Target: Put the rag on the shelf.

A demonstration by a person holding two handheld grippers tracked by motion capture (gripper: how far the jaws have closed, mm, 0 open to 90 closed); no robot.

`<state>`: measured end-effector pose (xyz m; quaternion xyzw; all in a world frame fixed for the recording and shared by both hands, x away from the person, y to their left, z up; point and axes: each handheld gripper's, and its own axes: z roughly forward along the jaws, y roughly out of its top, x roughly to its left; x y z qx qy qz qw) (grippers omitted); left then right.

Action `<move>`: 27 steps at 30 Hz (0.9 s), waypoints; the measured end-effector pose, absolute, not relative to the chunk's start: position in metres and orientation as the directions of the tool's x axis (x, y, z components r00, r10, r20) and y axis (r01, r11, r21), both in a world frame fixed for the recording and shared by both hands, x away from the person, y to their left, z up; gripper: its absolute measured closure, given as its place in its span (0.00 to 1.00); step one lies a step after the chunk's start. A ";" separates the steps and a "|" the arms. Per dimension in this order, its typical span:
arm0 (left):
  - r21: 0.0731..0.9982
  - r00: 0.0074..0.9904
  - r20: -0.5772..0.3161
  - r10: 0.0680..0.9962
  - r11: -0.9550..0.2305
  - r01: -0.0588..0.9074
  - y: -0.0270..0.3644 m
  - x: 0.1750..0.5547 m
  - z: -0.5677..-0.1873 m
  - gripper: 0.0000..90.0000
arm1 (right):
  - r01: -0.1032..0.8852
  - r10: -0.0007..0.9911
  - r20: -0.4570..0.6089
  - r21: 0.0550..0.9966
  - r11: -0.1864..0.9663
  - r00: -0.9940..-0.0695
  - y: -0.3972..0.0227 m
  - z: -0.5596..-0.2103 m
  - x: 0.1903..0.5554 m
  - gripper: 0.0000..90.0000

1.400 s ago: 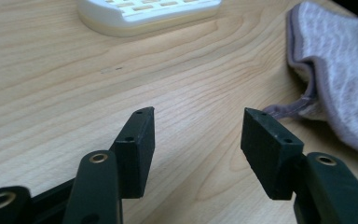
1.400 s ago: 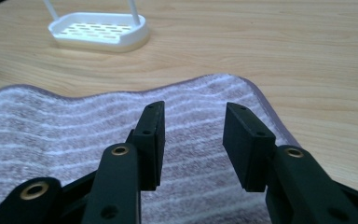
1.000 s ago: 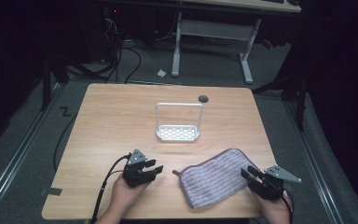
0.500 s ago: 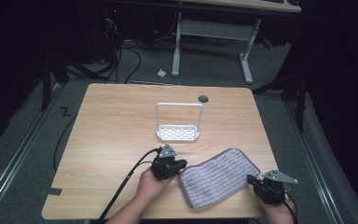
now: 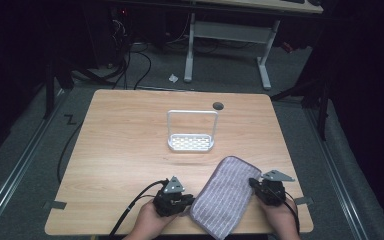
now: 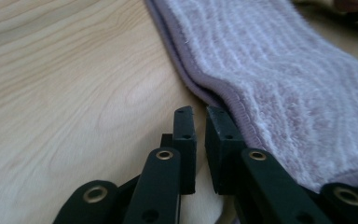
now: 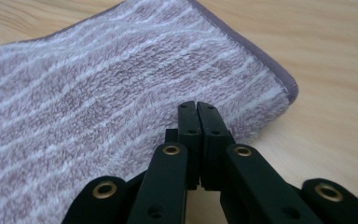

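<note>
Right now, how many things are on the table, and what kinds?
Towel: 1, purple with stripes
Rack: 1, white
Grippers: 2, the left gripper and the right gripper
Total: 4

The worktop (image 5: 130, 145) is pale wood with visible grain and a smooth, matt finish. The towel (image 7: 98, 84) is soft, fuzzy terry cloth, mauve with pale stripes and a stitched hem. The rack (image 5: 191, 131) looks like smooth white-coated metal. The left gripper (image 6: 198, 140) and right gripper (image 7: 197, 135) are matt black with brass-coloured rivets.
</note>
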<state>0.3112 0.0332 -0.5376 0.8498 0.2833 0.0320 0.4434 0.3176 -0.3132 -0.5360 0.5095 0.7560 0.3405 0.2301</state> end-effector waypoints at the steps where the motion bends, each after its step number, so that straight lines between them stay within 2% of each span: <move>1: 0.778 0.831 -0.182 0.525 -0.440 0.448 0.038 0.310 -0.537 0.90 | 0.603 0.916 -0.005 0.751 0.268 -0.401 -0.301 -0.536 0.325 0.99; 5: 0.802 0.804 -0.183 0.566 -0.387 0.456 0.050 0.317 -0.533 0.89 | 0.588 0.894 0.005 0.754 0.291 -0.449 -0.279 -0.537 0.340 0.99; 7: 0.808 0.787 -0.201 0.584 -0.356 0.470 0.051 0.333 -0.533 0.89 | 0.571 0.878 0.000 0.760 0.311 -0.478 -0.269 -0.537 0.345 0.99; 12: 0.803 0.792 -0.213 0.573 -0.359 0.476 0.040 0.342 -0.536 0.91 | 0.555 0.864 0.004 0.768 0.320 -0.504 -0.257 -0.538 0.348 0.96; 17: 0.786 0.814 -0.193 0.548 -0.410 0.463 0.026 0.338 -0.541 0.94 | 0.527 0.861 0.023 0.799 0.290 -0.508 -0.259 -0.524 0.336 0.95; 23: 0.777 0.826 -0.204 0.526 -0.426 0.463 0.024 0.333 -0.541 0.94 | 0.540 0.851 0.025 0.782 0.310 -0.525 -0.258 -0.529 0.327 0.95; 27: 0.776 0.847 -0.192 0.496 -0.452 0.441 0.023 0.317 -0.543 0.94 | 0.565 0.864 0.037 0.770 0.296 -0.503 -0.266 -0.535 0.330 0.95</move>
